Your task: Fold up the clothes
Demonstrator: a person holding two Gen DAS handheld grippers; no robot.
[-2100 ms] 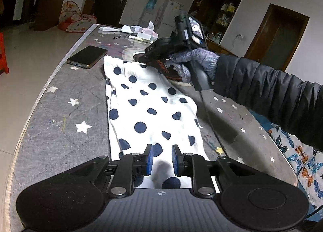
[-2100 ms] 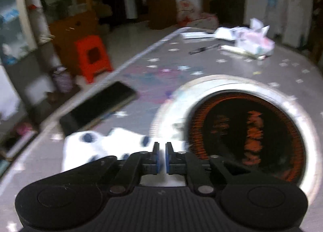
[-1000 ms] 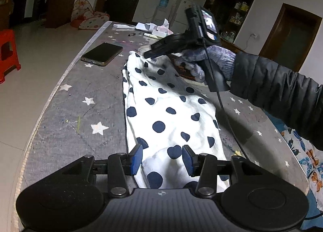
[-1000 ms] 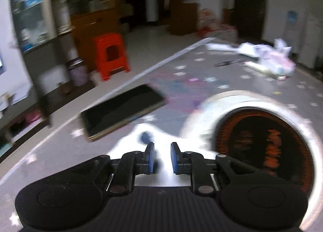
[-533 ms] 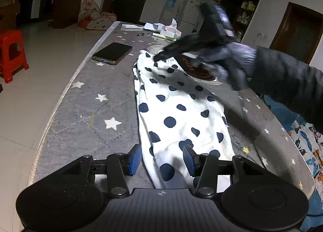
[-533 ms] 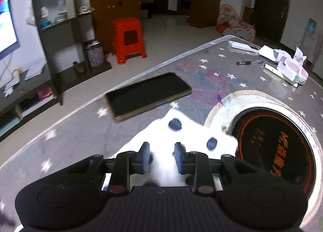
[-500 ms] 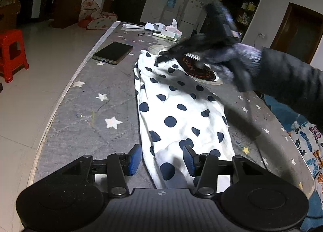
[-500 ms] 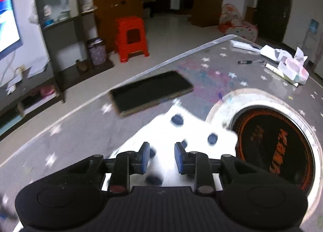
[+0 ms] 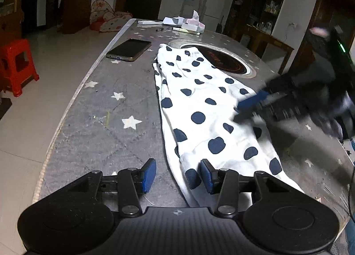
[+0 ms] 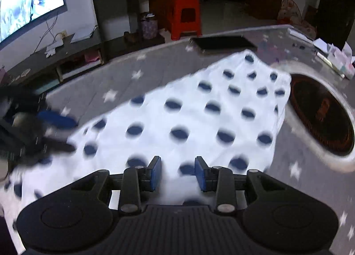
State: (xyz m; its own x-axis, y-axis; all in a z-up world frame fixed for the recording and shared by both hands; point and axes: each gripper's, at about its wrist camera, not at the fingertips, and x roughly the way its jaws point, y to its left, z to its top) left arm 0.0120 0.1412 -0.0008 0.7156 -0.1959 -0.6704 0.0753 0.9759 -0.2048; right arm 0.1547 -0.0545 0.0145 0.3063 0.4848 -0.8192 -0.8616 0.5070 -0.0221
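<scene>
Polka-dot garment lies flat lengthwise on the table, no cross fold visible (maybe 1 lengthwise). Your left gripper and right gripper both gape wide, holding nothing. Folding mostly left.

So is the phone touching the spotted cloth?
Apart. The left wrist view shows a strip of bare grey table between the phone and the cloth.

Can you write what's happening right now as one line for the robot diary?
step: fold clothes | item: white garment with navy polka dots flat on grey star-print table | left gripper: open at near edge | right gripper: open above garment
</scene>
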